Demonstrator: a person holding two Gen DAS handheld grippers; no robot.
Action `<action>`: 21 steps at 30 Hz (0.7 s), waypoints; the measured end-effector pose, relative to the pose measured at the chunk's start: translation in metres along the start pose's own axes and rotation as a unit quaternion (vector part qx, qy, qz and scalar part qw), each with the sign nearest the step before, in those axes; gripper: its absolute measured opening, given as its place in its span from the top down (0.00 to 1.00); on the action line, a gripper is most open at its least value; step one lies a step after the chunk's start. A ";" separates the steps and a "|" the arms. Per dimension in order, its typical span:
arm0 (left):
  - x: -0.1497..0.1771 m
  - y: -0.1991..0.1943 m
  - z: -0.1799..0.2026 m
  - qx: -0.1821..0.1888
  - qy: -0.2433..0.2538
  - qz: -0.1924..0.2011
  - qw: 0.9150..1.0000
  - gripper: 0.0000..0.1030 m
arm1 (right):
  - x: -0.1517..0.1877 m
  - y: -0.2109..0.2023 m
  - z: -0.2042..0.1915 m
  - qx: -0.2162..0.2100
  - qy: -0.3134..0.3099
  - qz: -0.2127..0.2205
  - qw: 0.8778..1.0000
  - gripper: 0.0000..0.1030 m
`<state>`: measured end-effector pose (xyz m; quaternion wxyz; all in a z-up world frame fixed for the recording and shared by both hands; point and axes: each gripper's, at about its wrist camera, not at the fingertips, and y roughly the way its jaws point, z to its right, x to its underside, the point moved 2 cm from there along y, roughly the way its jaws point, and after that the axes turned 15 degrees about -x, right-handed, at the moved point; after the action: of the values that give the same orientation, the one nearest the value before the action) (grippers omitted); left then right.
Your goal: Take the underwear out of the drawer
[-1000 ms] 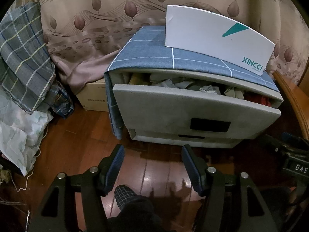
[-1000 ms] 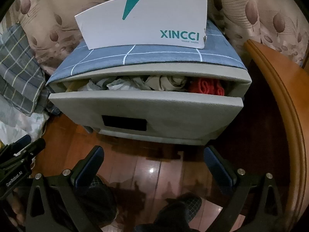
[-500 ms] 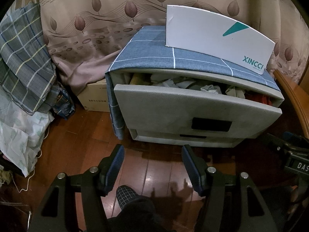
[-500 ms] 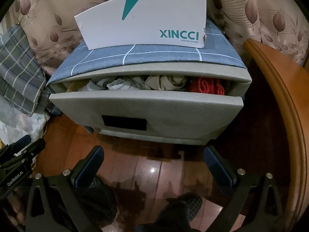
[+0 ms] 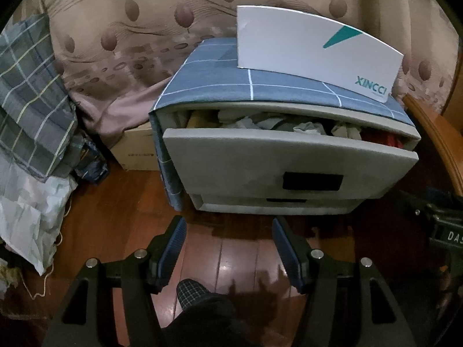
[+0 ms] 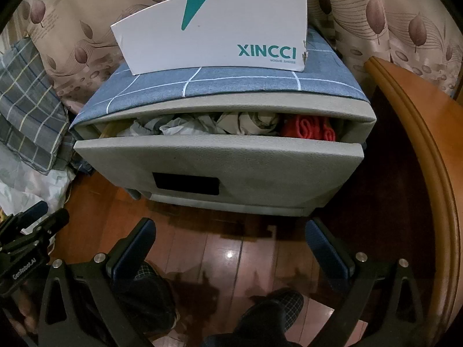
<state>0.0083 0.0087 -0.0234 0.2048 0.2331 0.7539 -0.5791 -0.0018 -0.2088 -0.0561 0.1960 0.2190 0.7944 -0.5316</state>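
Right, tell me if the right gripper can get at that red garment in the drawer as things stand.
Probably yes. The right gripper hangs open over the floor, short of the drawer, which is pulled partly out. The red garment lies exposed at its right end, though the gap under the cabinet top looks narrow.

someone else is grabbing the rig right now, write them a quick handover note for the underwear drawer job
Left claw: open, empty, over the wood floor in front of the cabinet.
Right claw: open wide, empty, also short of the cabinet.
Top drawer: partly pulled out, a gap showing along its top edge.
Inside: crumpled pale clothes on the left and middle, a red bundle at the right end. Which pieces are underwear cannot be told from here.
A white XINCCI box stands on the cabinet top.
Done: drawer opened part way.
Left: reach into the gap, grip the underwear, lift it out.
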 end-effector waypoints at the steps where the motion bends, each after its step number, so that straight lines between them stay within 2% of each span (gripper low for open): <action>1: 0.000 -0.001 0.001 0.000 0.005 0.002 1.000 0.39 | -0.001 0.000 0.001 0.000 -0.001 0.000 1.000 0.01; 4: -0.002 -0.004 0.003 0.002 0.015 0.015 1.000 0.39 | -0.001 -0.001 0.003 -0.002 0.002 0.001 1.000 0.01; 10: -0.010 -0.005 0.008 0.037 0.038 0.023 0.998 0.39 | -0.001 -0.003 0.008 -0.009 0.011 0.002 1.000 0.01; 13: -0.018 -0.006 0.013 0.050 0.073 0.038 0.995 0.39 | -0.002 -0.003 0.008 -0.011 0.014 0.002 1.000 0.01; 17: -0.034 -0.004 0.014 0.046 0.134 0.072 0.987 0.39 | -0.002 -0.004 0.012 -0.012 0.018 0.003 1.000 0.01; 21: -0.050 0.012 0.014 0.049 0.168 0.068 0.982 0.39 | -0.002 -0.007 0.020 -0.018 0.033 0.007 0.999 0.01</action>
<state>0.0562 -0.0076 -0.0069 0.1022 0.3876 0.7310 -0.5523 -0.0022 -0.2300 -0.0571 0.1772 0.2389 0.8084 -0.5079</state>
